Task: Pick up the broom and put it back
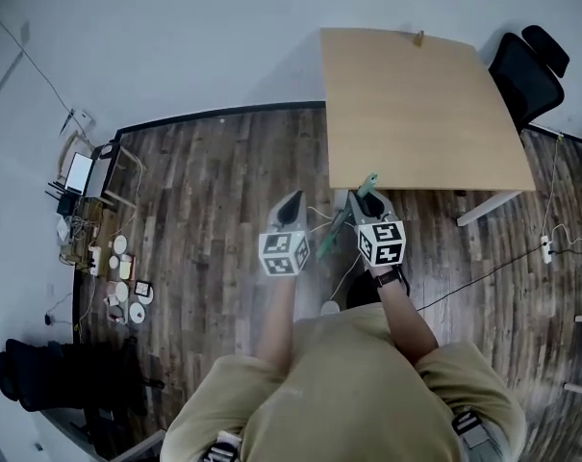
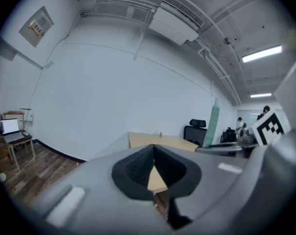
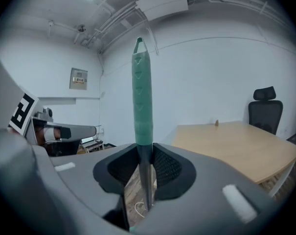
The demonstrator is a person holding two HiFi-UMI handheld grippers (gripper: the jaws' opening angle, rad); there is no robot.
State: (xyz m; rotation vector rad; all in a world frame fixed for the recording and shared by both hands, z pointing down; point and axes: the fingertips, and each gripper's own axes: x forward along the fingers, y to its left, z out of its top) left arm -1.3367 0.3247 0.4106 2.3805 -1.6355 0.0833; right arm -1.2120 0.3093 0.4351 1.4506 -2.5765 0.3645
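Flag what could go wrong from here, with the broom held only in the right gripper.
1. The right gripper pinches the broom on its thin dark shaft just below the green grip; a long handle held at one point may swing or slip. The left gripper is shut and empty.
2. The table stands close ahead; the handle could knock its edge.
3. Cables lie on the floor and might snag the broom's lower end.
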